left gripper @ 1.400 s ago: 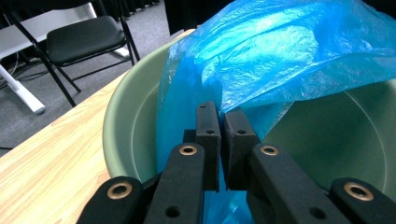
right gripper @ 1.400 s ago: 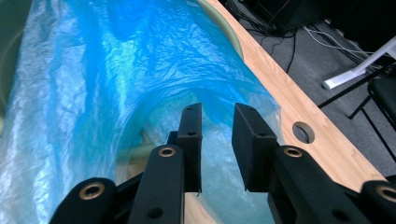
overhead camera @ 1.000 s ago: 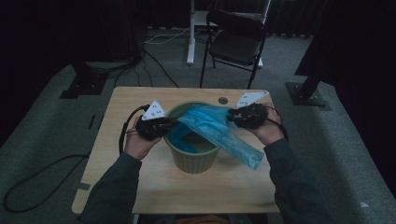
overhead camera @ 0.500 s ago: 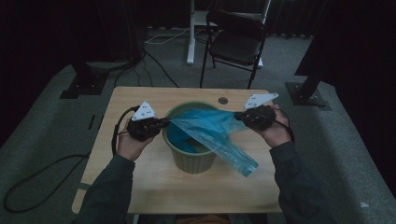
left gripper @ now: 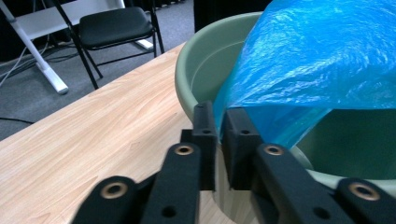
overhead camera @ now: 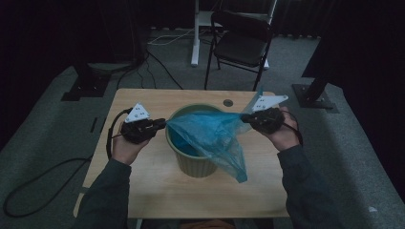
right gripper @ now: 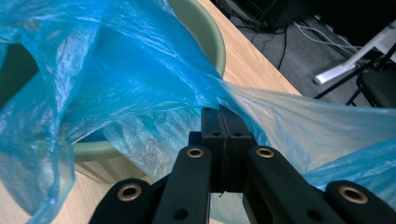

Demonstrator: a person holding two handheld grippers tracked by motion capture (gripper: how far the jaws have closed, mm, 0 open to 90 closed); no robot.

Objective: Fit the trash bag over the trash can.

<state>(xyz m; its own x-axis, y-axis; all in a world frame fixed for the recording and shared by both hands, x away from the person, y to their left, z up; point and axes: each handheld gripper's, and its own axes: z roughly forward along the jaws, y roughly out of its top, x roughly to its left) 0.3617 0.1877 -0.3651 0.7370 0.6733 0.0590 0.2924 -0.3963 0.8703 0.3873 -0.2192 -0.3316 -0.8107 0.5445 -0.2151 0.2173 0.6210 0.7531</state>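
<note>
A thin blue plastic bag [overhead camera: 210,133] is pulled taut over a pale green bin [overhead camera: 196,164] at the middle of the wooden table [overhead camera: 157,191]. My left gripper [overhead camera: 162,124] is shut on the bag's left edge, just outside the bin's rim. My right gripper [overhead camera: 243,118] is shut on the opposite edge, to the right of the rim. Part of the bag drapes down the bin's front right side. In the left gripper view the jaws [left gripper: 219,126] pinch the bag [left gripper: 317,60] beside the bin rim [left gripper: 196,70]. The right gripper view shows its jaws [right gripper: 223,114] closed on bunched film [right gripper: 116,70] above the rim [right gripper: 205,32].
A black folding chair [overhead camera: 241,45] and a white desk leg [overhead camera: 195,33] stand beyond the table's far edge. Cables lie on the grey carpet at the left. A small round hole [overhead camera: 228,102] marks the table behind the bin. Bare tabletop surrounds the bin.
Both hands have moved apart, left gripper leftward and right gripper rightward. The bag is stretched wider across the bin's mouth than a second ago.
</note>
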